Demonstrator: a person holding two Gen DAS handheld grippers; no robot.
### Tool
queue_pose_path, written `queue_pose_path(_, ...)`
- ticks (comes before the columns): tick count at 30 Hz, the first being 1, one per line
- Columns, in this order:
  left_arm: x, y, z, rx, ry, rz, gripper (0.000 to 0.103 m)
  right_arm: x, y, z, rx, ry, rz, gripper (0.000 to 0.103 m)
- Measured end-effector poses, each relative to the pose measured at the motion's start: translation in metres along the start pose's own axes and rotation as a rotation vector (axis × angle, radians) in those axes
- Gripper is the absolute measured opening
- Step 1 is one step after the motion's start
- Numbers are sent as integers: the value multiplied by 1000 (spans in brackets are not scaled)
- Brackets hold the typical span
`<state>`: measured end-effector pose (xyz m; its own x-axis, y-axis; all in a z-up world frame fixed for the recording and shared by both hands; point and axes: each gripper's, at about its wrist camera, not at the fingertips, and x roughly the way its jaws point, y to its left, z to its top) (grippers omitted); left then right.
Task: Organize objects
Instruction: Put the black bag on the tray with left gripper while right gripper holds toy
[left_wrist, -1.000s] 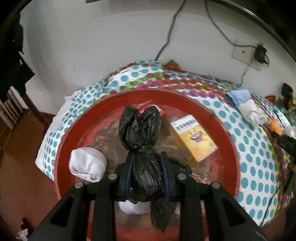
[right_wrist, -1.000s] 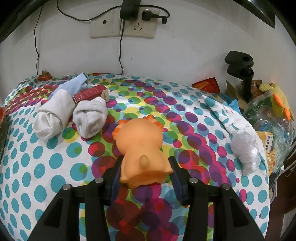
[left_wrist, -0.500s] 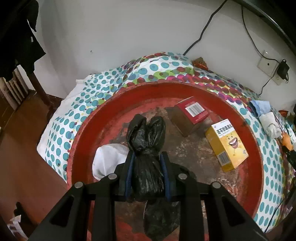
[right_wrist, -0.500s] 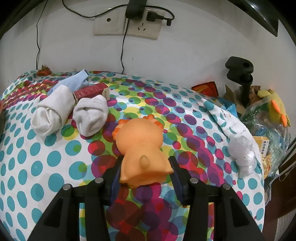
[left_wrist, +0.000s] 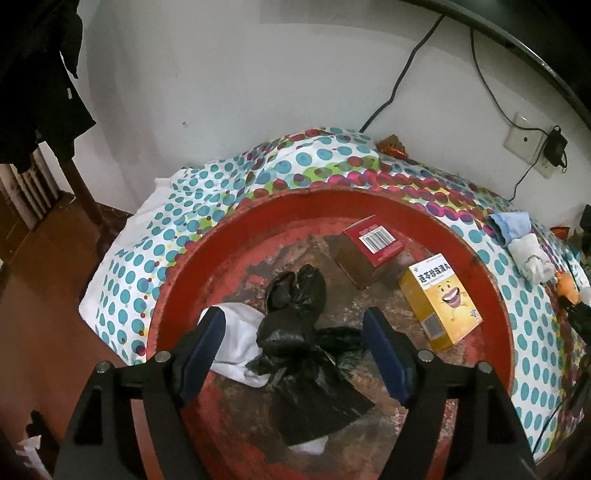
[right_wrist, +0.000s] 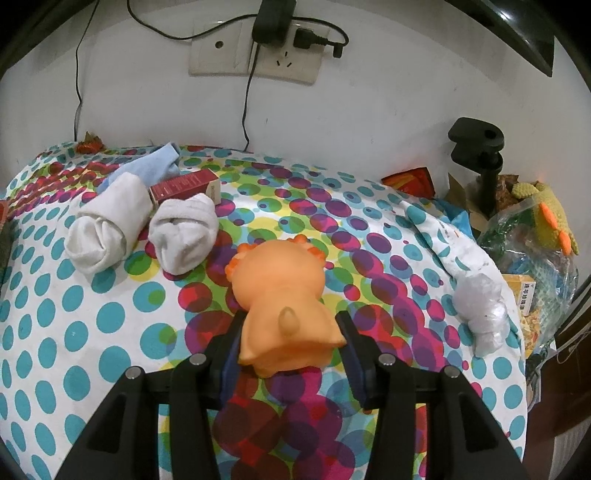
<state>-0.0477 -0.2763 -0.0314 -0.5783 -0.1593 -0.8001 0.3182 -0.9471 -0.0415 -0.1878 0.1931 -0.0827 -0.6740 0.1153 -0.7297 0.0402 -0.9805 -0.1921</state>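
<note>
My left gripper (left_wrist: 293, 338), clamped on the knotted black plastic bag (left_wrist: 295, 325) half a second ago, now has its jaws wide apart; the bag lies in the red basin (left_wrist: 480, 266), partly covering a white sock (left_wrist: 236, 343). My right gripper (right_wrist: 291, 345) stays clamped on the orange rubber toy (right_wrist: 284, 295), whose face is turned away.

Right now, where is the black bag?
In the left wrist view, the black bag lies in the red tray, between the open left gripper fingers, overlapping a white sock.
</note>
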Motion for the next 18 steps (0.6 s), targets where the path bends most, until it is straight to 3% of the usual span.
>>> queue_pose_path(7,-21,-13,2,11,38,-35,74,-5,2,0,-6,-24,-1,48)
queue_pose_path(11,-42,-20,3,54,27,-33,87,-13,1,-2,5,-55,-1,48)
queue_pose_path(18,-59,-14,8,53,15,-26,89,-40,3,-13,36,-67,47,48)
